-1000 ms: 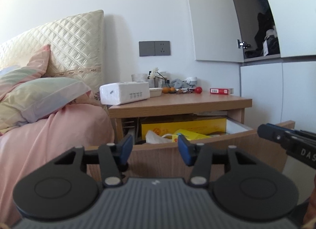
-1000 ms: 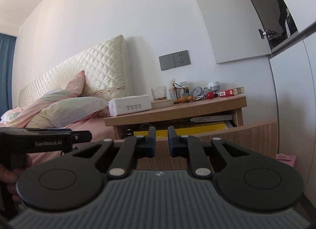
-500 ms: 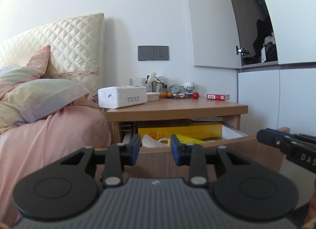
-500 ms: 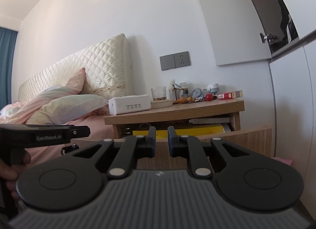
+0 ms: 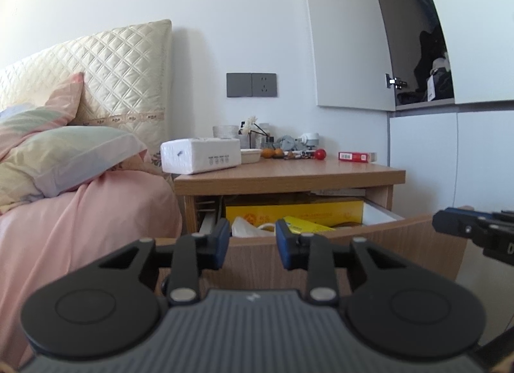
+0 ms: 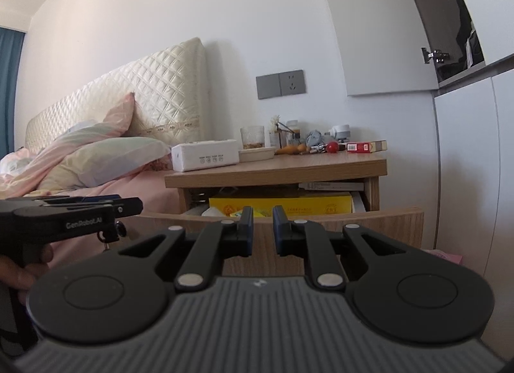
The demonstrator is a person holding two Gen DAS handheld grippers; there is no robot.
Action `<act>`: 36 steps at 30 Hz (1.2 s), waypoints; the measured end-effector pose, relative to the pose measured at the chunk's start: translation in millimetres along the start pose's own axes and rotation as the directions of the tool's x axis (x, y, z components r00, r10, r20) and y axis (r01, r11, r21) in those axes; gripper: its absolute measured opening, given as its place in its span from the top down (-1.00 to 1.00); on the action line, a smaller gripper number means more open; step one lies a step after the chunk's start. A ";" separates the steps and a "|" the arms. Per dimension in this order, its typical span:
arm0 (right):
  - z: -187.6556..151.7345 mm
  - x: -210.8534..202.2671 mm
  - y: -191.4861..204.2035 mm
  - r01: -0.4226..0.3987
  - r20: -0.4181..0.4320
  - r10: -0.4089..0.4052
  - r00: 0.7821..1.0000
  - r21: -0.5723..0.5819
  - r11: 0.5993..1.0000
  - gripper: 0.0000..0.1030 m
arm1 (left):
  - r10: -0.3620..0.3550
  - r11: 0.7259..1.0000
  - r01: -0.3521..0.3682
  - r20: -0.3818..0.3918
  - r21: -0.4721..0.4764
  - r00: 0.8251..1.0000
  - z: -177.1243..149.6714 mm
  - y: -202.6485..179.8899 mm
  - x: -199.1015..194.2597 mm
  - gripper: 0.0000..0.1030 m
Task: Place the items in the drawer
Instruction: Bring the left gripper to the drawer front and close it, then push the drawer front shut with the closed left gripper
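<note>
The bedside cabinet's drawer (image 5: pixel 385 244) stands pulled out in front of me, its wooden front (image 6: pixel 353 228) just past both grippers. Inside lie a yellow box (image 5: pixel 295 212) and a white bag (image 5: pixel 244 228). My left gripper (image 5: pixel 252 238) hovers before the drawer front, jaws partly apart with nothing between them. My right gripper (image 6: pixel 260 228) is level beside it, with only a narrow gap and nothing held. Each gripper shows in the other's view: the right gripper (image 5: pixel 465 228) at the right edge, the left gripper (image 6: pixel 96 209) at the left, held by a hand.
On the cabinet top (image 5: pixel 289 173) sit a white tissue pack (image 5: pixel 200 156), a glass, a shallow dish, a red ball (image 5: pixel 320 154), a red box (image 5: pixel 356 156) and small clutter. A bed with pink cover (image 5: pixel 80 218) lies left. White wardrobe doors (image 5: pixel 424 161) stand right.
My left gripper's jaws have narrowed from a wide gap to a smaller one. The right gripper's gap is unchanged and both hands stay about where they were.
</note>
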State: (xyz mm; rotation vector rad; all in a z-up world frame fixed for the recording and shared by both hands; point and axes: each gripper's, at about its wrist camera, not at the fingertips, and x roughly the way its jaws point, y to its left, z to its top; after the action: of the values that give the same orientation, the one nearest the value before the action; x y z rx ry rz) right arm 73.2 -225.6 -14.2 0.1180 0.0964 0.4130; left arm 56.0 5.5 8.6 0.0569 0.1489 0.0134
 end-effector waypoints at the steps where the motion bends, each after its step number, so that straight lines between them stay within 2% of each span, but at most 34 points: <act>1: 1.0 0.3 0.7 -0.002 -0.005 0.002 1.000 -0.003 1.000 0.69 | -0.001 1.000 0.001 0.007 0.004 1.000 0.2 -0.6 -0.6 0.39; 6: 1.9 3.2 3.1 0.007 -0.029 -0.008 1.000 -0.018 1.000 0.76 | 0.013 1.000 -0.013 0.005 -0.009 1.000 -2.2 -1.5 1.8 0.42; 11: 0.9 8.3 6.5 0.022 -0.049 -0.023 0.999 -0.027 0.999 0.94 | 0.043 0.999 -0.043 -0.015 -0.028 0.999 -6.1 0.3 5.5 0.48; 14: -1.6 10.5 12.1 0.031 -0.051 -0.033 0.998 -0.045 0.999 0.94 | 0.037 0.999 -0.037 -0.018 -0.023 0.999 -7.2 0.5 4.8 0.65; 19: -7.9 14.5 19.8 0.063 -0.051 -0.066 0.997 -0.061 0.996 0.94 | 0.031 0.999 -0.031 -0.013 0.016 0.999 -10.7 -5.5 2.1 0.66; 22: -9.6 16.6 17.8 0.080 -0.062 -0.082 0.995 -0.039 0.996 0.94 | 0.019 1.000 -0.018 -0.037 0.022 0.999 -14.0 -8.5 3.6 0.67; 25: -10.7 18.2 15.8 0.093 -0.062 -0.094 0.994 -0.017 0.995 0.94 | 0.010 1.000 -0.008 -0.046 0.029 0.999 -16.3 -11.5 3.2 0.77; 32: -14.0 30.3 10.2 0.100 -0.091 -0.092 0.992 0.084 0.991 0.94 | 0.028 0.999 -0.025 -0.101 0.024 0.994 -24.7 -10.2 16.2 0.92; 36: -13.4 35.6 10.3 0.122 -0.095 -0.114 0.989 0.075 0.990 0.94 | 0.029 0.999 -0.024 -0.112 0.039 0.993 -29.5 -12.0 19.8 0.95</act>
State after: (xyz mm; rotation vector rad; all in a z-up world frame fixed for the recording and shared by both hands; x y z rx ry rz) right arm 100.0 -200.5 -28.5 0.1728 0.2083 0.2960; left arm 71.4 -4.5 -24.1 0.0961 0.2609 0.0403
